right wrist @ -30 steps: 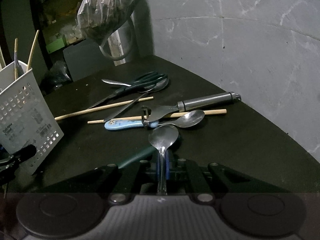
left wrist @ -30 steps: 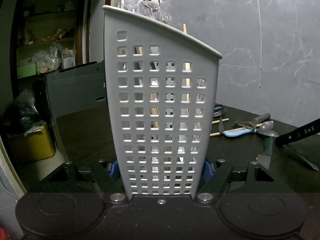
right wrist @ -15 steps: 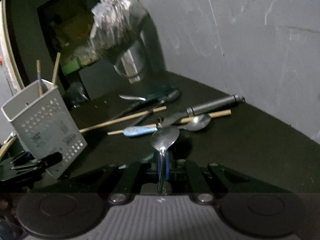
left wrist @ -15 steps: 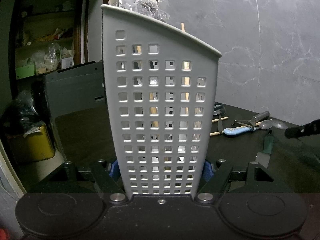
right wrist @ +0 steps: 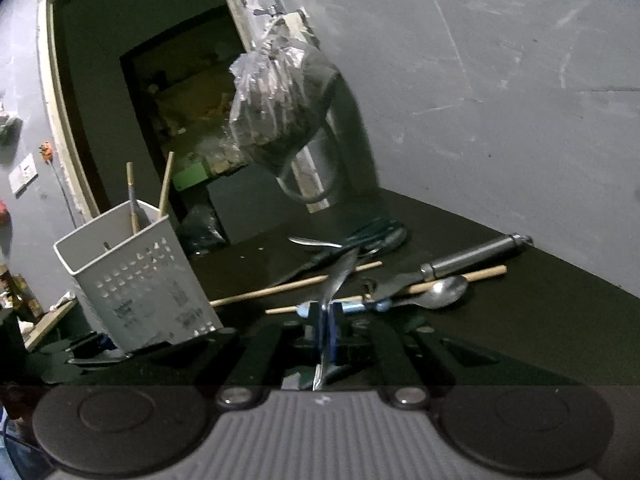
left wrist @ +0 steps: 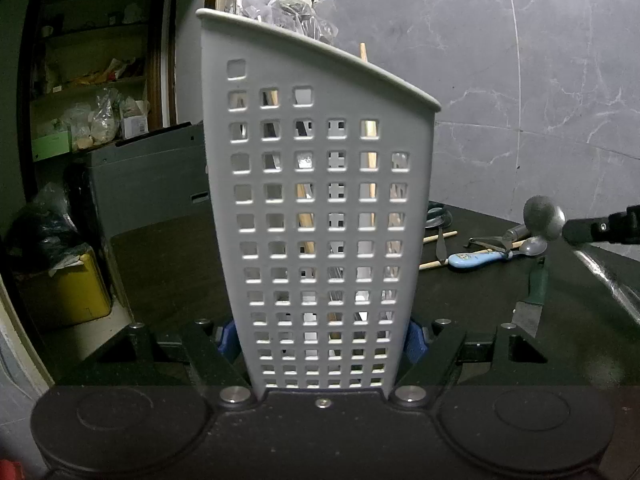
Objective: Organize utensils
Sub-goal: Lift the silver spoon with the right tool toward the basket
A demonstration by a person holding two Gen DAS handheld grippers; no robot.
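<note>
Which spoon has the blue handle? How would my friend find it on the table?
Look at the dark table by the grey wall, to the right of the white basket. In the pile of loose utensils, the blue spoon lies beside a wooden chopstick and a peeler. It alone has a light blue handle with a little picture; the rest are metal, wood or dark.

Both of your views are dim, with a cool grey cast. The light falls mostly on the marble wall (left wrist: 520,80), while the dark surface (left wrist: 460,308) swallows detail. Your left view is sharp; light shows through the holes of the white caddy (left wrist: 320,208). Your right view is smeared by motion blur, worst on the plastic bag (right wrist: 280,104). Fisheye bending curves every edge, and the corners go black.
</note>
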